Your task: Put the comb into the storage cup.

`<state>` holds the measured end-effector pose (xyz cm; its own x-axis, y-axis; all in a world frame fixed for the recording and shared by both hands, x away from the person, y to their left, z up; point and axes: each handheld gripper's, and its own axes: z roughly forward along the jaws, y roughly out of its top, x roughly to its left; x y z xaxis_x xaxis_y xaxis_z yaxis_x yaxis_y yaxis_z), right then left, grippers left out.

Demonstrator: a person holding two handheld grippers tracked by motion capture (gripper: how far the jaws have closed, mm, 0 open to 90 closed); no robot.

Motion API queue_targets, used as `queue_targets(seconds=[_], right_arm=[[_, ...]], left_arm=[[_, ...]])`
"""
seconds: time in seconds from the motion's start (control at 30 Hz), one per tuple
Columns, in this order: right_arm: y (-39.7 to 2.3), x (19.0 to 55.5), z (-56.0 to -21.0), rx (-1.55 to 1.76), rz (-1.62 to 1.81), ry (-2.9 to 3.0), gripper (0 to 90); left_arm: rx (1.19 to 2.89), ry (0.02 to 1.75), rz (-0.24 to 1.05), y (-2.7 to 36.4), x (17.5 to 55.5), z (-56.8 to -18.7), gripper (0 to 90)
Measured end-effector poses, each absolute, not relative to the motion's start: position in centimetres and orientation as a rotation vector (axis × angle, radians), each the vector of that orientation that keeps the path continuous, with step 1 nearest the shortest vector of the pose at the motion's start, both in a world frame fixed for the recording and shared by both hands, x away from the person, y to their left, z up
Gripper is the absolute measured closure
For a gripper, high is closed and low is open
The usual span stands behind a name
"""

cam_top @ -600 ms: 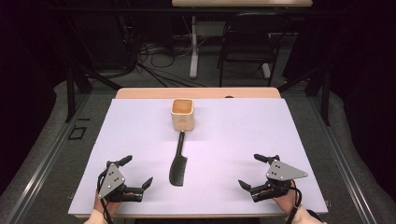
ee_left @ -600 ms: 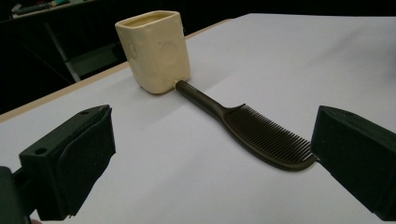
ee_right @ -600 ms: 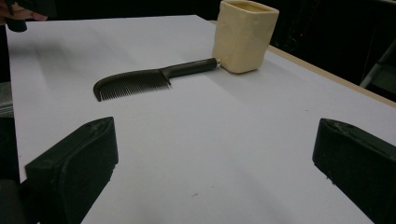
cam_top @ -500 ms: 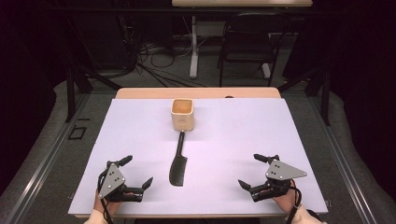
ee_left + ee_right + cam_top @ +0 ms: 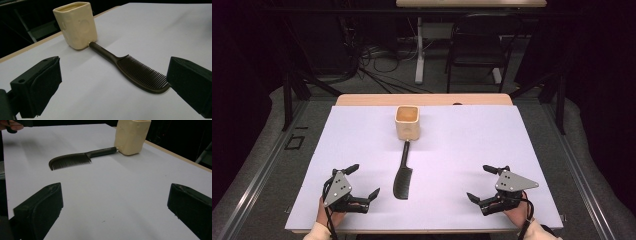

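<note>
- Comb: light, stiff, thin; handle end touches the cup.
- Grip the handle, near the cup.
- Left tool, right tool: jaws apart, empty.

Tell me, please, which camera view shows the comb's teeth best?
The left gripper view: the comb lies close, its teeth clear. The right gripper view shows the comb farther off, teeth still visible. In the high view the comb is small and dark.

We record a black comb, a cream cup, a pale lilac table cover, and black jaws on both grippers.
</note>
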<state>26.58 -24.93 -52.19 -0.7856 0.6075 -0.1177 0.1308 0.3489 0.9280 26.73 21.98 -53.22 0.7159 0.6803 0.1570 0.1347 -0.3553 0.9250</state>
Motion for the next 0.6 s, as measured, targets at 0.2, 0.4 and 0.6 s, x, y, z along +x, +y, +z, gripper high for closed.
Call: queue_targets(seconds=[0.2, 0.4, 0.6], right_arm=[[-24.9, 26.7, -52.3, 0.645, 1.414, 2.179, 0.0], [-24.9, 26.8, -52.3, 0.651, 1.413, 2.175, 0.0], [-24.9, 26.8, -52.4, 0.649, 1.411, 2.178, 0.0]], left_arm=[[1.909, 0.695, 0.64, 21.4, 27.8, -53.2, 0.1], [1.932, 0.698, 0.636, 20.4, 28.9, -53.1, 0.0], [1.966, 0.701, 0.633, 19.5, 29.8, -53.1, 0.0]])
